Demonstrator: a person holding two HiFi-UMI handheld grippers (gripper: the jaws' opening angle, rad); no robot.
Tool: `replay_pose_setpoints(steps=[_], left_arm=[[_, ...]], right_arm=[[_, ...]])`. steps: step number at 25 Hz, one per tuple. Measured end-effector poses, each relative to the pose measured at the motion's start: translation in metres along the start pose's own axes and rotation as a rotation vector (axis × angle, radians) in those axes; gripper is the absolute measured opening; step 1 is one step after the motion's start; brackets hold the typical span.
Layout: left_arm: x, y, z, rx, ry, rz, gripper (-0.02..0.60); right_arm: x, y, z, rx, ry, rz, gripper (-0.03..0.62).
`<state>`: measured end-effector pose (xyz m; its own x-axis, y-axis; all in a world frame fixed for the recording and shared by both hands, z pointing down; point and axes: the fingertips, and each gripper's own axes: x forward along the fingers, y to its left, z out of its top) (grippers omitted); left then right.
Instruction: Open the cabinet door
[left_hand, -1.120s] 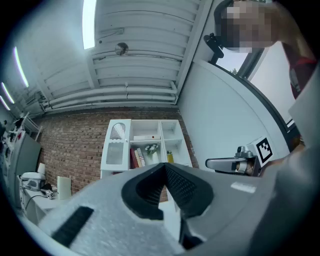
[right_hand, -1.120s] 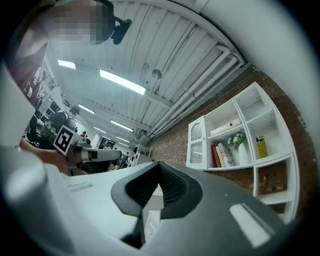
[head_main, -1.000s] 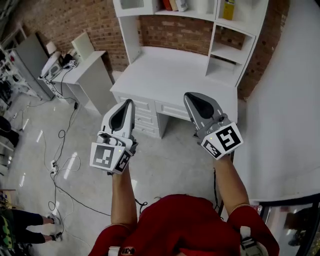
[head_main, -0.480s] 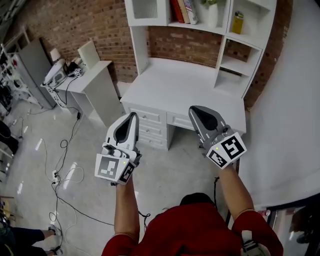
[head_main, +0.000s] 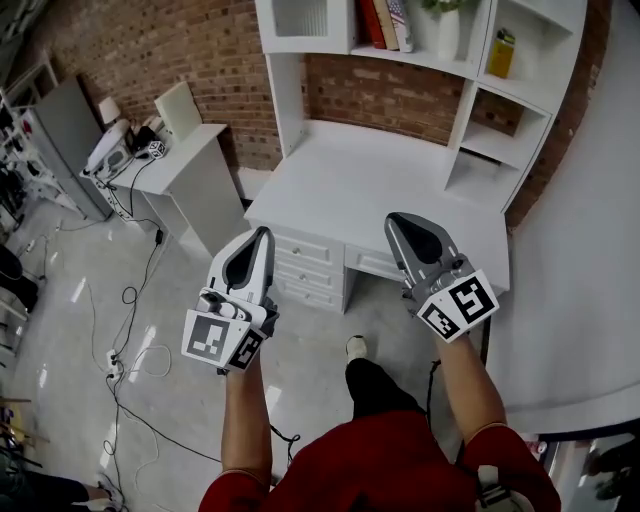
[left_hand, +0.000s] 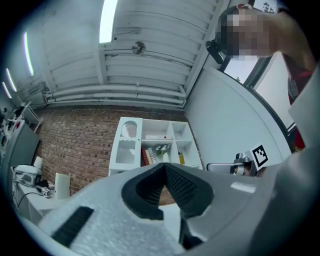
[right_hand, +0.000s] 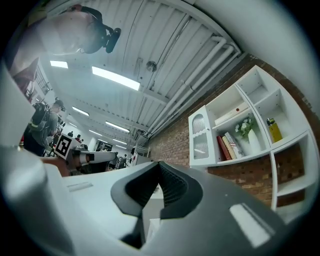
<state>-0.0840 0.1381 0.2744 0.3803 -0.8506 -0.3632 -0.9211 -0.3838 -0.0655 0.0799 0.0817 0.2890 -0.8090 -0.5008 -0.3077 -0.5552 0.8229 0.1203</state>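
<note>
A white desk (head_main: 390, 180) with a shelf unit on top stands against the brick wall. The unit's cabinet door (head_main: 298, 22) is the closed, grille-fronted panel at its upper left; it also shows in the left gripper view (left_hand: 126, 145) and the right gripper view (right_hand: 200, 140). My left gripper (head_main: 263, 233) hovers in front of the desk's drawers, shut and empty. To its right, my right gripper (head_main: 396, 221) hangs over the desk's front edge, likewise shut with nothing in it. Both point at the shelf unit from well short of the door.
Books (head_main: 385, 20), a vase (head_main: 447, 30) and a yellow bottle (head_main: 503, 50) fill the open shelves. A drawer stack (head_main: 310, 270) sits under the desk. A small white side table (head_main: 170, 150) stands left, cables (head_main: 120, 350) trail on the floor, a white wall (head_main: 590, 250) closes the right.
Both grippers have moved forward toward the desk, and the shelf unit looms larger. The person's leg and shoe have come into view below the grippers.
</note>
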Motion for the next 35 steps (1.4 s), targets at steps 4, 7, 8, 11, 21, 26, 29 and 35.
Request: replay_pose_setpoints(steps=[4, 7, 8, 11, 21, 26, 29, 35], left_arm=[[0.059, 0.044, -0.029, 0.026, 0.028, -0.002, -0.002], [0.113, 0.076, -0.054, 0.049, 0.044, 0.004, -0.002], [0.133, 0.087, -0.063, 0.054, 0.05, 0.003, -0.002], [0.192, 0.122, -0.084, 0.06, 0.057, -0.005, -0.002], [0.335, 0.21, -0.134, 0.05, 0.059, -0.005, -0.002], [0.364, 0.242, -0.138, 0.051, 0.055, -0.026, -0.002], [0.375, 0.257, -0.14, 0.042, 0.049, -0.051, -0.002], [0.388, 0.281, -0.138, 0.038, 0.035, -0.099, -0.002]], right_arm=[[0.048, -0.06, -0.016, 0.001, -0.045, -0.001, 0.012], [0.087, -0.113, -0.031, -0.016, -0.065, -0.002, 0.012], [0.102, -0.131, -0.036, -0.018, -0.068, -0.002, 0.012], [0.149, -0.183, -0.05, -0.023, -0.072, 0.007, 0.012], [0.294, -0.33, -0.073, -0.042, -0.051, 0.011, 0.012], [0.346, -0.367, -0.075, -0.027, -0.036, -0.025, 0.012], [0.373, -0.381, -0.072, -0.013, -0.022, -0.051, 0.014], [0.415, -0.402, -0.071, -0.046, 0.024, -0.104, 0.053]])
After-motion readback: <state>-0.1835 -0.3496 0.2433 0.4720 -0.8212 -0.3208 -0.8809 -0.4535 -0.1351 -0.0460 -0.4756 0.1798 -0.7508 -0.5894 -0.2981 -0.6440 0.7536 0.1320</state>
